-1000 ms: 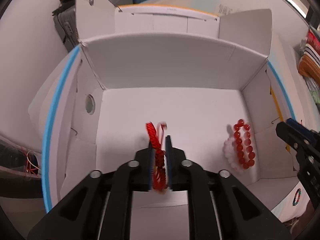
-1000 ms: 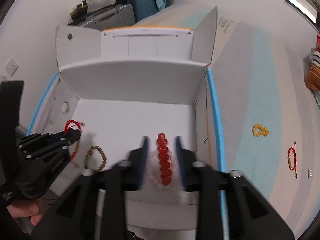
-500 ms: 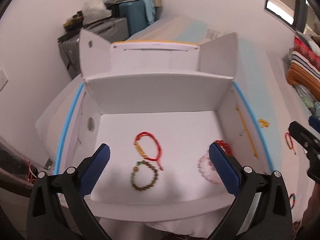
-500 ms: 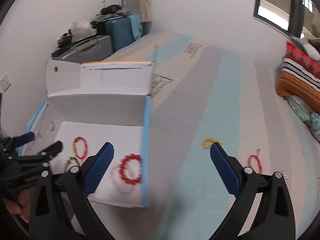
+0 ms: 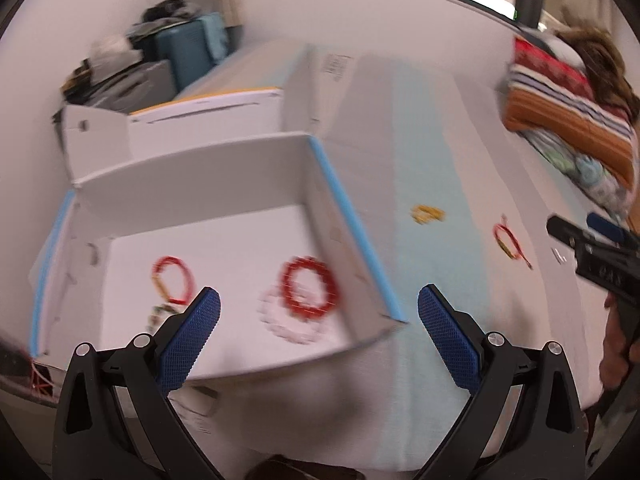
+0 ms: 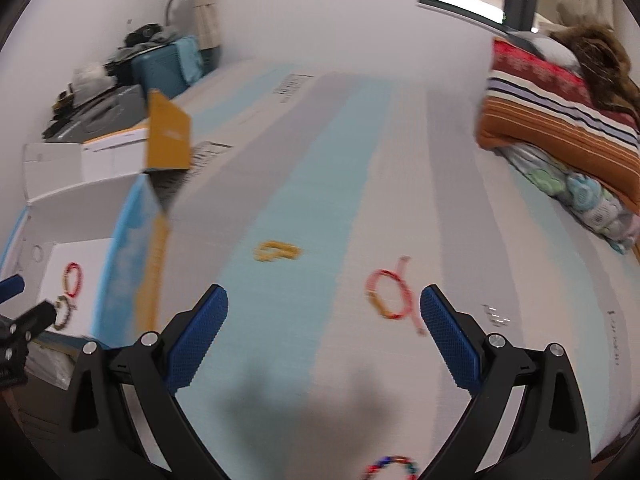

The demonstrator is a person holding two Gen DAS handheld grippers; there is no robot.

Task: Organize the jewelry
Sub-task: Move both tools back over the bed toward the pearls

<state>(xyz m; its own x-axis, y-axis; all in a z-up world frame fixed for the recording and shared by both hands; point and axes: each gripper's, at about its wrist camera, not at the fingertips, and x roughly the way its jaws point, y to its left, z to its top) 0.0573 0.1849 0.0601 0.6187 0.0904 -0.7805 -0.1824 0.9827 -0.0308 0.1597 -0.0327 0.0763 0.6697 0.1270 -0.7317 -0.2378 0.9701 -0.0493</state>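
Note:
A white cardboard box (image 5: 352, 240) with blue edges sits on the bed. Inside lie a red cord bracelet (image 5: 172, 280), a red bead bracelet (image 5: 308, 288) overlapping a white bead bracelet (image 5: 288, 326), and a brown bead bracelet (image 5: 158, 312) half hidden by my finger. My left gripper (image 5: 320, 308) hangs open and empty over the box's near right corner. My right gripper (image 6: 324, 312) is open and empty above the striped bedsheet. Ahead of it lie a yellow bracelet (image 6: 278, 251) and a red cord bracelet (image 6: 390, 294), and a multicoloured bracelet (image 6: 392, 466) lies below it.
Folded striped blankets (image 6: 560, 120) are stacked at the bed's right side. Suitcases and clutter (image 6: 152, 64) stand beyond the box by the wall. A small silver piece (image 6: 496, 314) lies right of the red cord bracelet. The box (image 6: 120, 216) stands left of my right gripper.
Both grippers opened, leaving the red cord bracelet and the red bead bracelet in the box. Both then swung right, the right one out over the bedsheet.

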